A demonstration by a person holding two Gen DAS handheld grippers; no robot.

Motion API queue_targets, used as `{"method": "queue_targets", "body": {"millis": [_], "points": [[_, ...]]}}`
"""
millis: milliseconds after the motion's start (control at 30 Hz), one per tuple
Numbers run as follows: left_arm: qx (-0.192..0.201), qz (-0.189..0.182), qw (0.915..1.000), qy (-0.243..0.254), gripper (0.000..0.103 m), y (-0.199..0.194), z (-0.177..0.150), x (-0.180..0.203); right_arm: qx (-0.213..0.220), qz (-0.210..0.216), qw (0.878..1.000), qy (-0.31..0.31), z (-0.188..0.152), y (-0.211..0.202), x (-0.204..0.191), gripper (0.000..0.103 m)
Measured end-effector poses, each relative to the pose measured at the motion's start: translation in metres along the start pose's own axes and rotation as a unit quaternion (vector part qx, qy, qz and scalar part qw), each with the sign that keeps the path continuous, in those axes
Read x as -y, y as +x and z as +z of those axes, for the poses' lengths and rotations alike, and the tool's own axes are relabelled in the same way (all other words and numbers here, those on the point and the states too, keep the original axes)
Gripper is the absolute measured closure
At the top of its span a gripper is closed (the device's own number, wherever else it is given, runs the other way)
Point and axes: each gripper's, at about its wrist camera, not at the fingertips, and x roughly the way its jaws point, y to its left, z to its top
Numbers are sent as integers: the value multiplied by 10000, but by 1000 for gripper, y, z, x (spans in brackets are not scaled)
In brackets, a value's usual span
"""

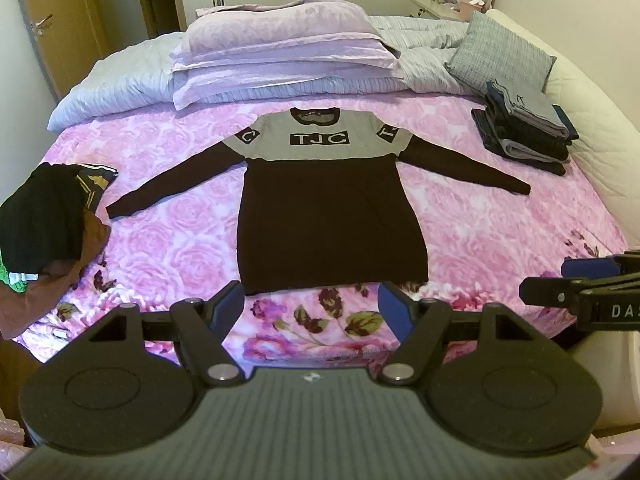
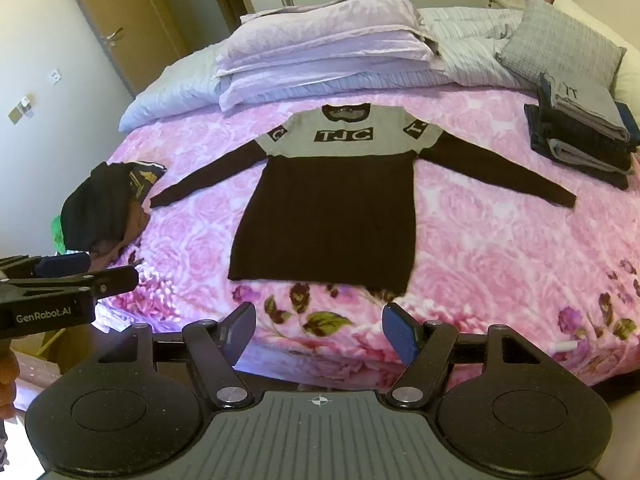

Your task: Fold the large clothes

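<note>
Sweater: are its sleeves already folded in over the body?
No, both sleeves of the sweater lie spread out to the sides on the bedspread.

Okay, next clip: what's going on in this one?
A person holds a two-finger gripper in each hand over a bed with a pink floral cover. A dark sweater with a grey "TJC" yoke lies spread flat, sleeves out, not yet folded. The left gripper and right gripper hover open near its hem, touching nothing. Folded clothes are stacked at the right, and an unfolded heap waits at the left.
</note>
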Motion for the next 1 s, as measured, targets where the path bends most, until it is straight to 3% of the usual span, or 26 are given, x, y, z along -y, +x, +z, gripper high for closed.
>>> {"method": "queue_targets", "body": {"millis": [333,567,833,1000], "points": [[-116,-126,9998,91,32,35,30,-13,-92,-73,9999,89,26,25,2,36],[-242,-321,9992,59,32,90,79,-46,-244,-195,9991,277,73,72,1,36],[-331,-373,9976,-487,32,164,148,-138,-34,-402,9958,828,156,120,14,36],[-452,-311,9890,-1372,33,230,165,-211,144,-551,9913,1187,202,159,24,36]]}}
